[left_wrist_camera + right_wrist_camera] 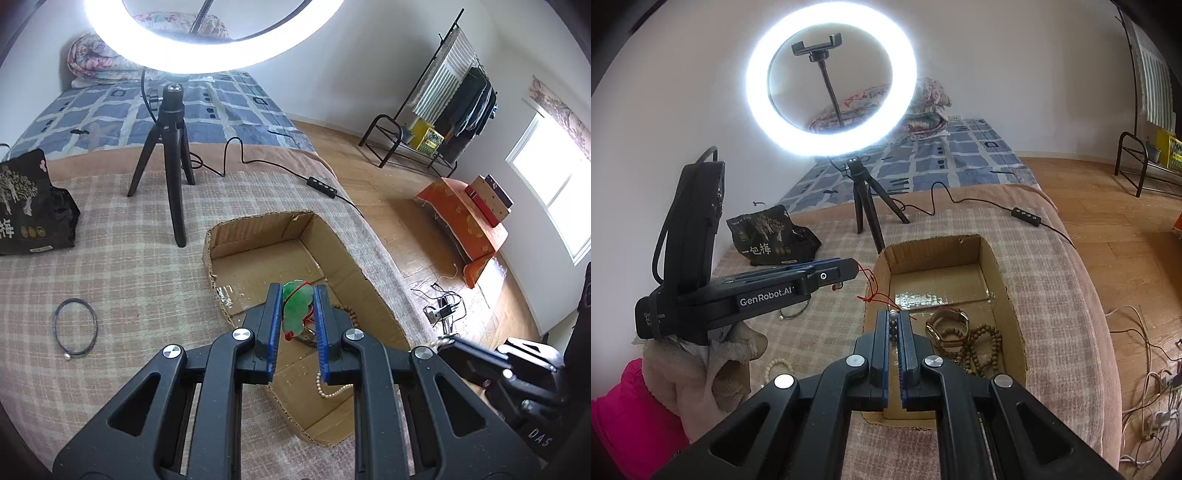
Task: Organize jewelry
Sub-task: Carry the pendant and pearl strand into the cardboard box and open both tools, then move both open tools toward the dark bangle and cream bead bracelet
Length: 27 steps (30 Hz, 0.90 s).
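Observation:
My left gripper [297, 291] is shut on a green jade pendant [295, 306] with a red cord, held over the open cardboard box [255, 236]. In the right wrist view the left gripper [854, 268] hangs at the box's left rim, and the red cord [877, 295] dangles from it. My right gripper [894, 316] is shut on a strand of pale and dark beads [894, 325] above the box [1010, 295]. Inside the box lie a watch [947, 326] and brown wooden bead strands [979, 347]. A pearl strand [332, 392] shows below my left fingers.
A ring light on a black tripod [173, 155] stands behind the box, its cable and switch [321, 186] trailing right. A black snack bag [29, 210] sits far left. A black cord loop [74, 326] and a white bead bracelet [779, 367] lie on the checked blanket. The bed edge drops to the floor on the right.

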Tool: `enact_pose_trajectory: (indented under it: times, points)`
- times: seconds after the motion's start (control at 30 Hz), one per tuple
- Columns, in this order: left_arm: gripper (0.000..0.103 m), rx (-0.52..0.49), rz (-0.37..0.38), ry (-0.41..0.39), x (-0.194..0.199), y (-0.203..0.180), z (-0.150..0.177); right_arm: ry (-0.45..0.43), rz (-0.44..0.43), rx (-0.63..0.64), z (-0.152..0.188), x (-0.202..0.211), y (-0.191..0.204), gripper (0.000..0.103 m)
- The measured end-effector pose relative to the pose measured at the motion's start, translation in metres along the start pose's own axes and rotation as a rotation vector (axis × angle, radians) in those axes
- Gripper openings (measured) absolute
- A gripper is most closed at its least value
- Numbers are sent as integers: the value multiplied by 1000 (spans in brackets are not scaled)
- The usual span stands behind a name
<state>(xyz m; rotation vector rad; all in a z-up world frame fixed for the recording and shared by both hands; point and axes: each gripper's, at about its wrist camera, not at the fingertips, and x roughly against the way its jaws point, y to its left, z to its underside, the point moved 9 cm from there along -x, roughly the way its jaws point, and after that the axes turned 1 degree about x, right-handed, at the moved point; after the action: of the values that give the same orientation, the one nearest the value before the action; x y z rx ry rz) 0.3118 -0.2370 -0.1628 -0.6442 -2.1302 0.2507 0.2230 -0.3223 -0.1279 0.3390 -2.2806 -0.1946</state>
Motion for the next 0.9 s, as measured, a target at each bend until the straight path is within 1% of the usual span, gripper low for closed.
enact_pose_trajectory:
  times: [0.07,0.1,0.17,0.2,0.3,0.33,0.47,0.53,0.6,0.63,0.7,0.77,0.9]
  points:
    - [16,11,12,-3,-3,1,-1,14,1,4,3,-3,-1,2]
    - [20,11,16,3,-3,0,0,19,5,6,4,-3,-1,4]
    - [51,14,22,8,-4,-1,-1,38,7,12,7,-6,-1,24]
    - [55,19,23,-2,-3,0,-2,38,13,14,8,-6,-1,38]
    - [56,17,7,-15,1,1,-4,53,26,16,9,-9,-2,43]
    - [56,19,7,-17,2,2,-4,52,32,12,9,-9,-3,49]
    - [56,13,-10,-19,5,5,-4,42,56,7,8,-6,-4,65]
    - [56,9,-18,-26,8,6,-5,31,74,9,6,-4,-5,76]
    - [56,9,-19,-28,9,7,-5,26,83,10,5,-4,-5,78]
    - [56,9,-20,-30,10,7,-5,26,91,8,5,-3,-6,82]
    - [56,4,-27,-33,12,8,-5,24,106,4,5,-4,-8,86]
    - [56,-1,-34,-38,15,9,-5,23,118,4,4,-4,-8,88]
    - [56,-10,-46,-45,22,10,-5,17,143,8,2,-1,-8,96]
